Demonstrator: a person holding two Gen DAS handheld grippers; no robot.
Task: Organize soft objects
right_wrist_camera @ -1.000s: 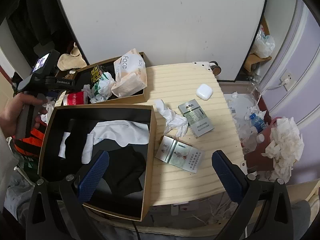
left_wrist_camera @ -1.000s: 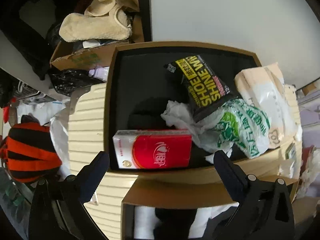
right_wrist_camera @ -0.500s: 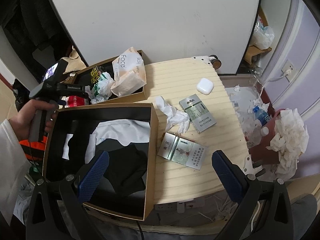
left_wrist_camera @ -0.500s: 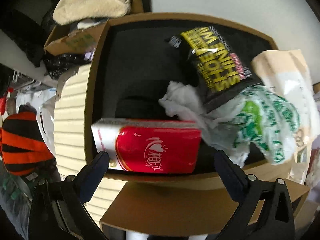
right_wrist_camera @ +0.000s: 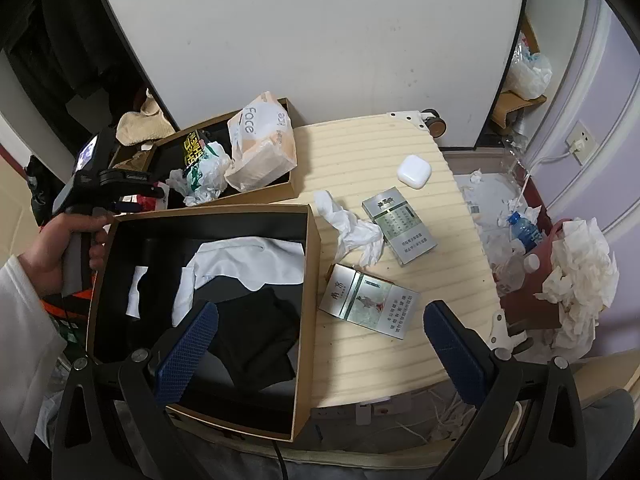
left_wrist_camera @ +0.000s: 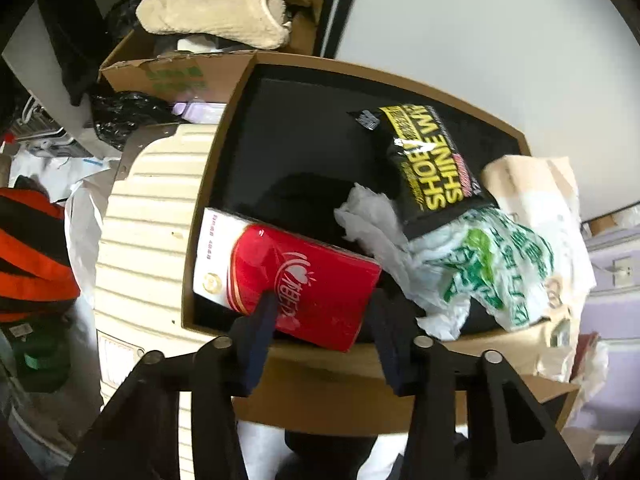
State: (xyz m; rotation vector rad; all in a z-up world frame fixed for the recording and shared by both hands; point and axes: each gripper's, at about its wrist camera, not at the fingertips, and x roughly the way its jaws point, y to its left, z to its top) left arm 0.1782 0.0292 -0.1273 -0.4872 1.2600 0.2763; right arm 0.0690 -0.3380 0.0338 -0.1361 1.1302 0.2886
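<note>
- the red tissue pack (left_wrist_camera: 288,276) lies tilted in the near corner of the far box (left_wrist_camera: 224,184), straight ahead of the left claw (left_wrist_camera: 320,320) and right at its tips.
- it looks light and soft, a film-wrapped block that should dent under pressure; the glossy wrap is probably slippery, so a hold across the short width near the middle seems safer than a corner.
- the left claw's jaws are narrowed around the pack's near end; one pad overlaps the red face, but i cannot tell if they actually pinch it.
- just beyond and to the claw's right sit a crumpled white tissue (left_wrist_camera: 372,220), a green-printed bag (left_wrist_camera: 500,264) and a black shoe-wipe packet (left_wrist_camera: 432,168), all close enough to snag.
- the right claw (right_wrist_camera: 320,352) hangs spread wide and empty over the near box (right_wrist_camera: 308,280), with folded clothes (right_wrist_camera: 248,264) below its left pad.
</note>
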